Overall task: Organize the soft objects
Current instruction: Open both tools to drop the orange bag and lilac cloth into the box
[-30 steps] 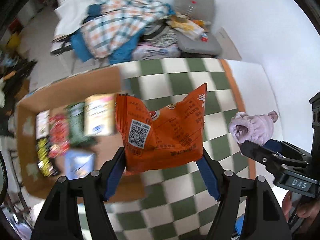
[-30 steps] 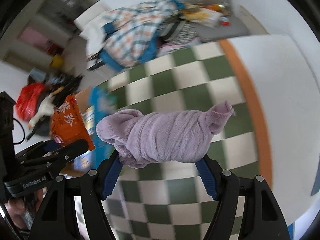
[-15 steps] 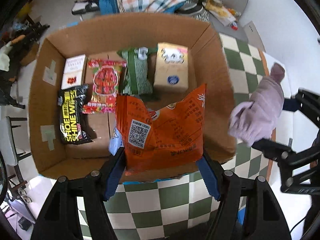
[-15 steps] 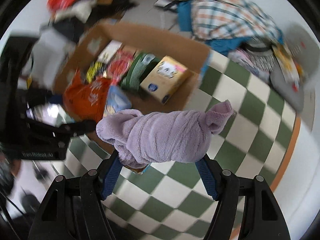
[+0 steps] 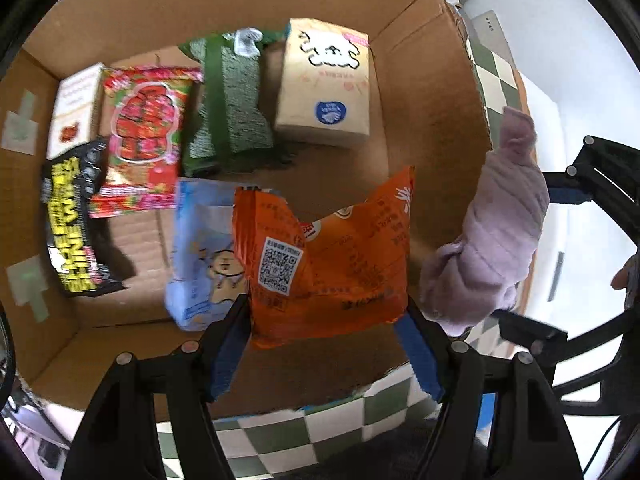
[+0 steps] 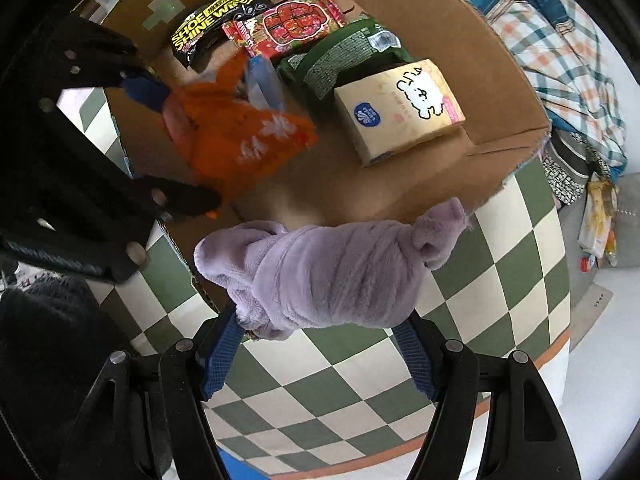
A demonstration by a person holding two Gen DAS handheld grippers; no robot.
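My left gripper [image 5: 326, 332] is shut on an orange snack bag [image 5: 328, 248] and holds it inside the open cardboard box [image 5: 432, 92], above the box floor. The bag also shows in the right wrist view [image 6: 240, 136]. My right gripper [image 6: 320, 328] is shut on a rolled lilac fleece cloth [image 6: 332, 272] and holds it over the box's near corner and the checkered cloth. The roll also shows at the right of the left wrist view [image 5: 492, 236], just outside the box wall.
In the box lie a beige tissue pack [image 5: 324, 88], a green pack [image 5: 228, 104], a red snack bag [image 5: 140, 140], a black-yellow wipes pack [image 5: 72, 228], a white box [image 5: 74, 108] and a light-blue pack [image 5: 200, 256]. Green-white checkered cloth [image 6: 500, 280] covers the table. Clothes [image 6: 560, 48] lie beyond.
Both grippers have moved in over the cardboard box with their loads. The orange bag has gone down into the box; the lilac roll has come closer to the box edge.
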